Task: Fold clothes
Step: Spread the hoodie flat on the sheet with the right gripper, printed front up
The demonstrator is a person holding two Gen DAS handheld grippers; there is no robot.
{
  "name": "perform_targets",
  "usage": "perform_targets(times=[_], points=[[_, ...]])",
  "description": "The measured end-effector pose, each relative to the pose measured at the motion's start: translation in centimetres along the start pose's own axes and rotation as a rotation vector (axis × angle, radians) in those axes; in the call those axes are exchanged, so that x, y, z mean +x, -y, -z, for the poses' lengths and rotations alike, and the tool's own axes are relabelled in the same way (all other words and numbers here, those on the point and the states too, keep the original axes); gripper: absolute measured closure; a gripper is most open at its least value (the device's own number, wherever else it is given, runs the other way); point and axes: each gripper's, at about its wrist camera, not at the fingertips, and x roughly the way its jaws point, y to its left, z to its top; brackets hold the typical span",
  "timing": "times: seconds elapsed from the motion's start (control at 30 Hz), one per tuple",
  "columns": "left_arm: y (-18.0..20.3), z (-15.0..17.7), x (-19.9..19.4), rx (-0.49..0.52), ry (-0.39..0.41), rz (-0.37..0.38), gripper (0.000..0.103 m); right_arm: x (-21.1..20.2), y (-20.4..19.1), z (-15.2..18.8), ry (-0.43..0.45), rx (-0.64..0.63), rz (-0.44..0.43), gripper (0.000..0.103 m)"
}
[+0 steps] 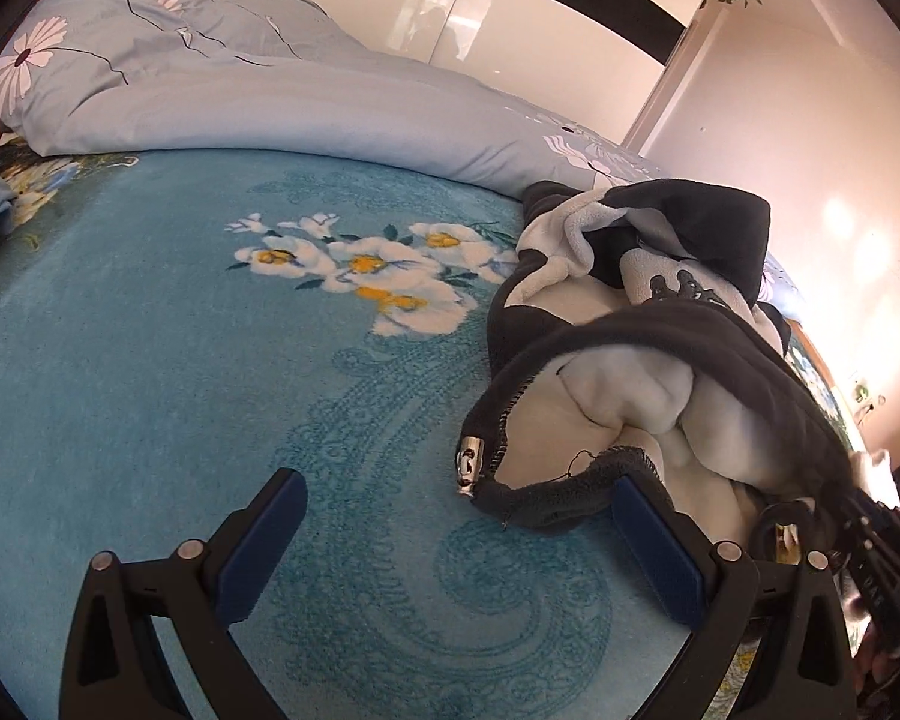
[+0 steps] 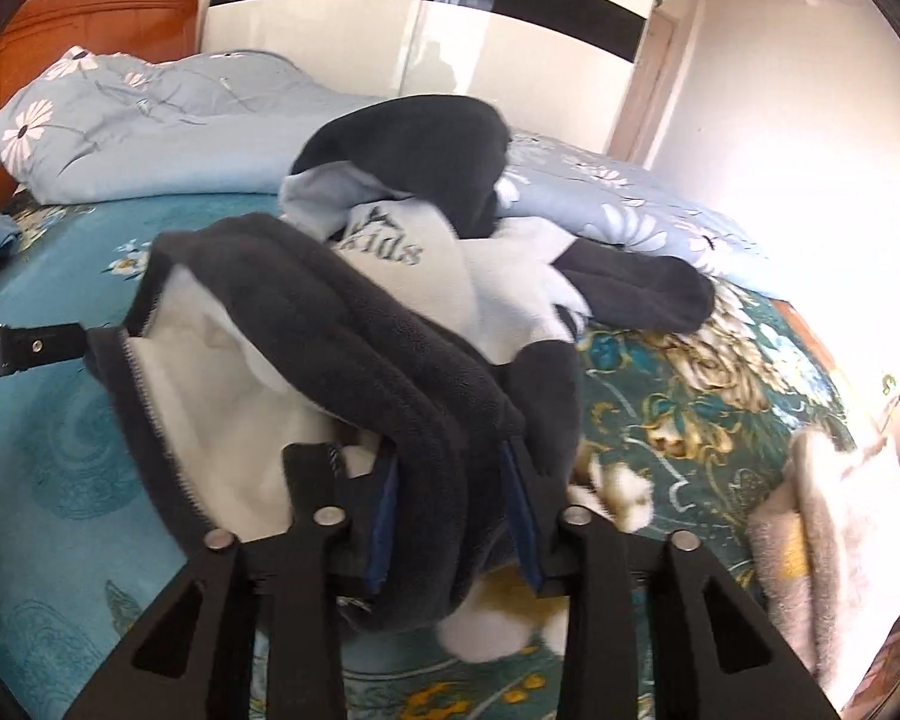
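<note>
on the bed, over a teal flowered blanket (image 1: 150,330), a dark fleece jacket (image 1: 660,324) with a pale lining lies bunched up, lining showing and the word "kids" visible in the right wrist view; its zipper pull (image 1: 469,468) hangs at the near hem edge, just beside the left gripper (image 1: 459,495); the left gripper has its jaws spread wide over the blanket, the right-hand finger touching or just under the hem, nothing between the pads; the right gripper (image 2: 456,480) is pinching a thick dark fold of the jacket, lifting it off the blanket; behind the jacket lies a light blue daisy-print duvet (image 1: 240,78); a fluffy cream towel (image 2: 834,540) sits at the far right edge.
</note>
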Motion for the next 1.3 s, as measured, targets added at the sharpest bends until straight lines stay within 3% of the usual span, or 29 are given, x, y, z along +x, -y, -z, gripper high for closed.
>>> perform_targets(times=[0.07,0.3,0.37,0.57,0.77,0.9,1.03,1.1,1.17,1.23,1.3], points=[[0.2,-0.1,0.4,0.003,-0.001,0.016,0.0,0.2,2.4,-0.1,0.005,0.019,0.061,0.091],[3.3,-0.2,1.1,0.108,-0.002,0.064,0.0,1.8,9.7,0.4,-0.042,0.181,0.115,0.091],[3.9,-0.5,0.8,0.097,0.012,0.102,0.0,2.3,10.3,1.0,-0.062,0.208,0.093,0.091],[5.7,-0.5,0.6,0.151,0.028,0.084,0.0,3.6,12.1,3.1,-0.123,0.288,0.03,0.091],[5.6,0.3,-0.8,0.192,0.04,0.105,0.001,4.0,12.5,4.0,-0.128,0.304,0.0,0.087],[5.3,0.7,-0.5,0.225,0.021,0.051,0.001,4.5,13.5,3.6,-0.129,0.33,0.007,0.086],[6.6,2.1,-2.4,0.264,0.046,0.139,0.0,4.9,14.1,2.5,-0.123,0.366,-0.017,0.085],[8.4,2.7,-2.5,0.322,0.038,0.142,0.0,4.8,14.1,1.8,-0.111,0.365,-0.015,0.085],[10.2,3.4,-1.9,0.391,0.021,0.124,0.0,4.6,14.2,1.5,-0.104,0.379,-0.023,0.085],[11.6,4.0,-0.7,0.454,0.018,0.041,0.0,4.3,14.3,1.2,-0.096,0.393,-0.031,0.085],[11.9,4.0,0.7,0.451,-0.01,-0.007,0.0,4.2,14.5,0.9,-0.091,0.397,-0.038,0.085]])
